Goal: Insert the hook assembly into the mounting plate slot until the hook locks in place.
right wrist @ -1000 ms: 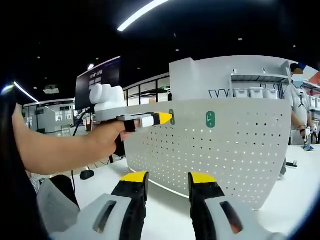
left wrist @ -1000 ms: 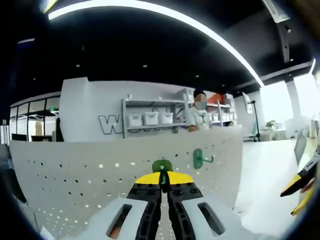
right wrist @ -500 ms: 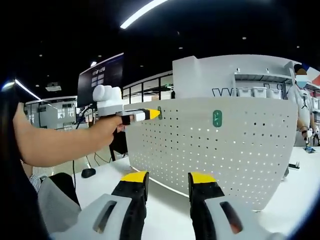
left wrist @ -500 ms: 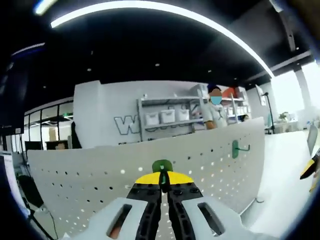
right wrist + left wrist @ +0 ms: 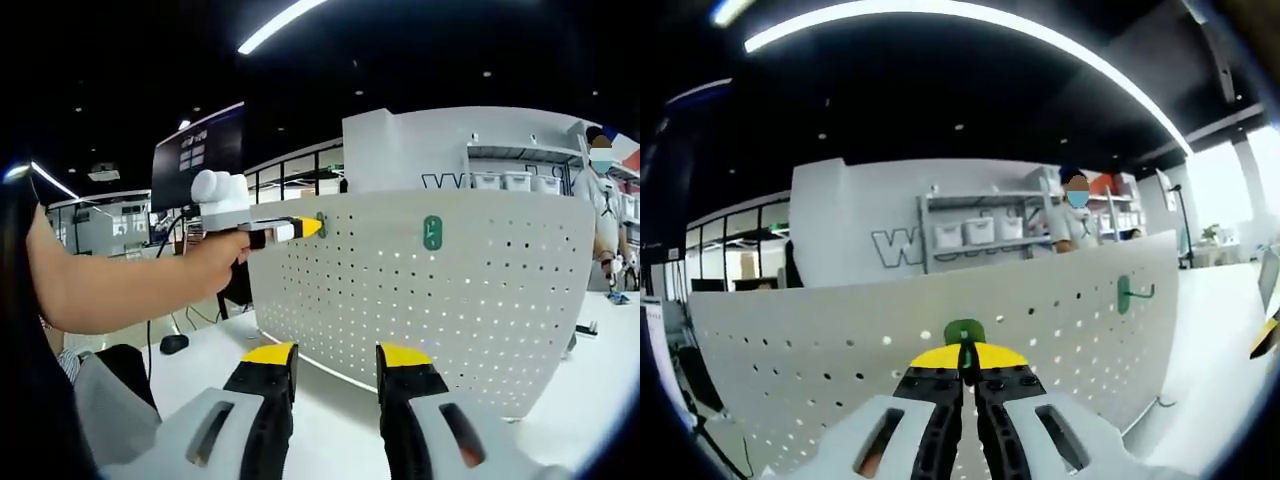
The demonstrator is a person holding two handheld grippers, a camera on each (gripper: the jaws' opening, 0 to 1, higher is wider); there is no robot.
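**Seating the green hook near the pegboard's top edge**

Our left gripper [image 5: 962, 372] has its jaws closed tight on a green hook [image 5: 963, 335], whose round head pokes out above the yellow tips. In the right gripper view, the left gripper [image 5: 300, 229] holds that hook against the upper left of the white pegboard [image 5: 440, 300]. We judge the insertion is under way but not locked: we should keep the hook square to the board and press straight in, without twisting.

Our right gripper [image 5: 336, 375] stands wide open and empty, low in front of the board over the white table [image 5: 330, 400].

A second green hook [image 5: 432, 232] is already mounted further along. The working spot sits near the board's top edge, so there is little margin upward; we have open room in front and to the left.
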